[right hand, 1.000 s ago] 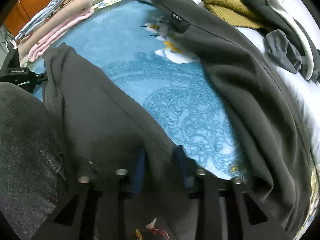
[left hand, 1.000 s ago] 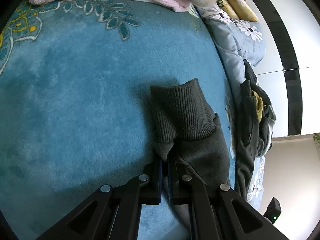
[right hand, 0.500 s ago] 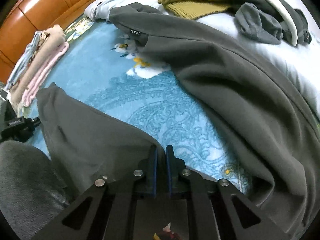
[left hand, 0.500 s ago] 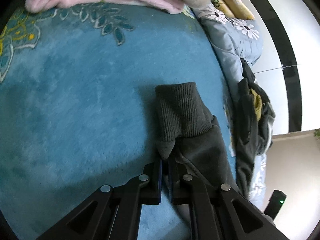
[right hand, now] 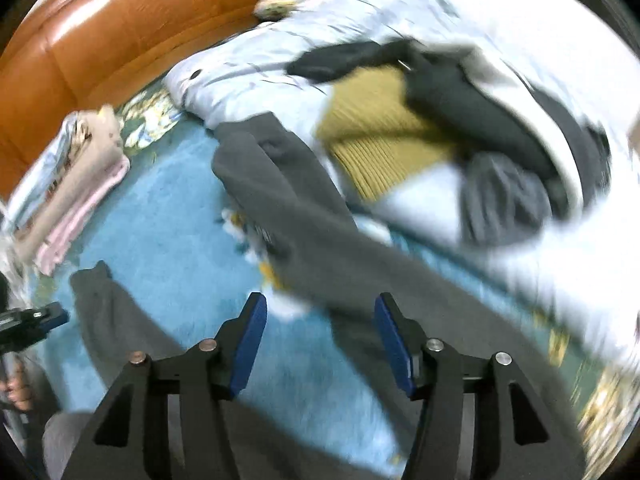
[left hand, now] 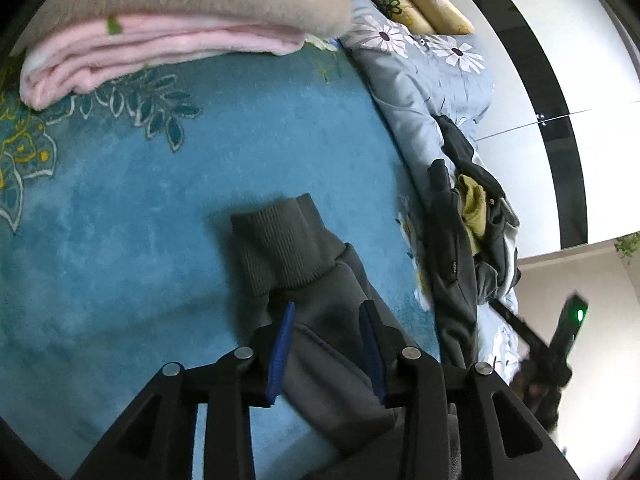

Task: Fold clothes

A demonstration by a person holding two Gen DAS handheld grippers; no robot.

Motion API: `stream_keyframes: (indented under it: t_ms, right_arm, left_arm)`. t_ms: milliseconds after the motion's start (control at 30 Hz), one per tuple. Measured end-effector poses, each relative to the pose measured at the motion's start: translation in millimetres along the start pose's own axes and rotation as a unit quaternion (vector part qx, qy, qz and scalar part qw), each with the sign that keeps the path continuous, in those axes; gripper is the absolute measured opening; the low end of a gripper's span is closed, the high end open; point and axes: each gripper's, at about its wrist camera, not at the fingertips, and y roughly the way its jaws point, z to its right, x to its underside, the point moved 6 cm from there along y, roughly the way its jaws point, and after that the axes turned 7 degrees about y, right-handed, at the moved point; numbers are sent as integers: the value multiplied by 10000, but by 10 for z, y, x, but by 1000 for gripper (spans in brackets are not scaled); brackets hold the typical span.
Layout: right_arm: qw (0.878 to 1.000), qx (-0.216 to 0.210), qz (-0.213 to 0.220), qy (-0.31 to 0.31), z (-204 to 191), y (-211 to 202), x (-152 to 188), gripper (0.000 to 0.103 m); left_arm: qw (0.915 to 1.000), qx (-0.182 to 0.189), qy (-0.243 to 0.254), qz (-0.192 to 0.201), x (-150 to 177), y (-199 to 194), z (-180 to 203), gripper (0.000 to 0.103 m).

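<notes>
Both claws [left hand: 326, 316] [right hand: 320, 312] part-open (just opening), empty-handed

A matt dark-grey fleece sweatshirt with ribbed knit cuff [left hand: 280, 248] lies on a plush teal pile blanket [left hand: 120, 240] beside a glossy orange-brown leather headboard [right hand: 100, 40].

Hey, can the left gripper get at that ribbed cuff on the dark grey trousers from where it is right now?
Probably yes. The left gripper is open just behind the ribbed cuff, which lies flat on the blue blanket, with only the trouser leg between them.
</notes>
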Motion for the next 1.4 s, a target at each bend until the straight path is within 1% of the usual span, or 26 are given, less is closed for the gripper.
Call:
stream_keyframes:
  t_ms: [100,200,267,400,433,500,533,567,667,733,767,800,833,867,900,933,1000,1067,1100,1167,1200,1233,1300,1367,1400]
  right_arm:
    - [9984,124,-11,-546,-298,226,-285,58]
    - [9967,173,-191,-775,-533,517,-477,58]
    - [9955,230,-284,-876,-658,678,-536,58]
    - [9909,605,-440,-1119,-822,945,-566,58]
    - [9897,725,-470,-1144,-821,986,-561,44]
    - [9892,906,-522,-1031,-752,996,-567,10]
    - [9898,940,-551,-919,-700,977,-574,9]
    - [9914,876,-530,-817,-668,908,-592,8]
    - [9956,542,-407,-650,-629,575,-655,7]
    - [9971,105,-381,-647,-675,272,-663,6]
    - [9969,-235,-402,-638,-711,97,-653,6]
    - [9930,-874,-422,-667,-788,-177,-630,6]
    - [9858,-1462,-347,-752,-853,-443,-627,6]
    - [9794,-1820,-271,-832,-893,-621,-641,6]
    - [9735,-2076,-160,-949,-925,-799,-695,6]
    - [9725,-2085,-65,-1039,-941,-876,-761,6]
    - [9791,-1722,-66,-1081,-966,-756,-897,6]
    - [9870,-1302,-179,-920,-963,-366,-986,6]
    - [9913,-1070,-303,-700,-910,-75,-1003,7]
    - [9968,-565,-442,-352,-801,373,-1001,9]
    - [9982,-230,-516,-204,-737,580,-980,14]
    - [9983,-63,-572,-59,-680,704,-954,24]
    - [9983,-12,-502,295,-569,776,-944,28]
    - [9985,-83,-376,382,-510,703,-940,29]
    - [9989,-130,-270,357,-474,601,-928,29]
  left_arm:
    - [10000,6,-97,15,-5,-21,-52,38]
    - [9997,32,-225,58,-16,-68,-108,39]
    - [9996,26,-272,85,-25,-87,-126,39]
    - [9994,54,-310,169,-48,-154,-161,40]
    - [9993,67,-311,180,-51,-169,-165,40]
    - [9993,110,-296,206,-59,-196,-158,40]
    - [9992,135,-294,217,-59,-206,-154,40]
    - [9992,160,-293,228,-59,-215,-151,40]
    - [9989,239,-311,257,-63,-231,-150,40]
    - [9988,276,-307,261,-64,-237,-140,40]
    - [9988,305,-289,268,-69,-248,-131,40]
    - [9987,305,-286,281,-74,-257,-131,40]
    - [9987,306,-283,295,-80,-266,-131,40]
    - [9985,334,-306,297,-88,-265,-132,40]
    - [9984,362,-328,300,-96,-263,-133,40]
    - [9982,381,-358,284,-98,-251,-132,40]
    - [9985,370,-339,222,-86,-224,-100,40]
    - [9988,372,-276,170,-67,-207,-51,40]
    - [9989,360,-241,166,-58,-222,-30,40]
    - [9991,329,-208,178,-49,-257,-10,40]
    - [9991,310,-210,194,-48,-279,-10,41]
    - [9991,294,-220,215,-47,-299,-17,41]
    - [9991,234,-213,271,-68,-330,-19,44]
    - [9991,238,-178,289,-109,-305,23,46]
    - [9992,274,-139,258,-139,-255,69,46]
